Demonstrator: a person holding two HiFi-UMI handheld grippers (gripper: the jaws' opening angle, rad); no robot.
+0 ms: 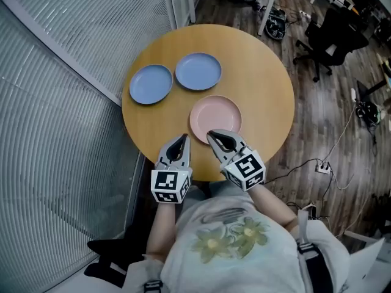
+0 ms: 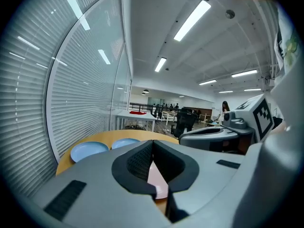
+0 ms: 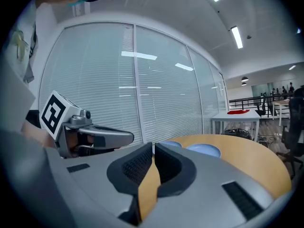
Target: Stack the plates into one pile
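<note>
Three plates lie apart on a round wooden table (image 1: 263,96). Two blue plates (image 1: 151,83) (image 1: 198,71) sit side by side at the far left, and a pink plate (image 1: 215,118) lies nearer to me in the middle. My left gripper (image 1: 182,138) is shut and empty, just left of the pink plate's near rim. My right gripper (image 1: 211,134) is shut and empty too, its tips over that rim; whether they touch it I cannot tell. The left gripper view shows shut jaws (image 2: 153,144) with the pink plate (image 2: 157,180) below. The right gripper view shows shut jaws (image 3: 153,147) and the blue plates (image 3: 204,150) beyond.
Glass walls with blinds (image 1: 55,102) close off the left side. A black office chair (image 1: 333,32) and cables (image 1: 317,166) are on the wooden floor to the right. White table legs (image 1: 266,14) stand behind the table. The person's torso is at the near edge.
</note>
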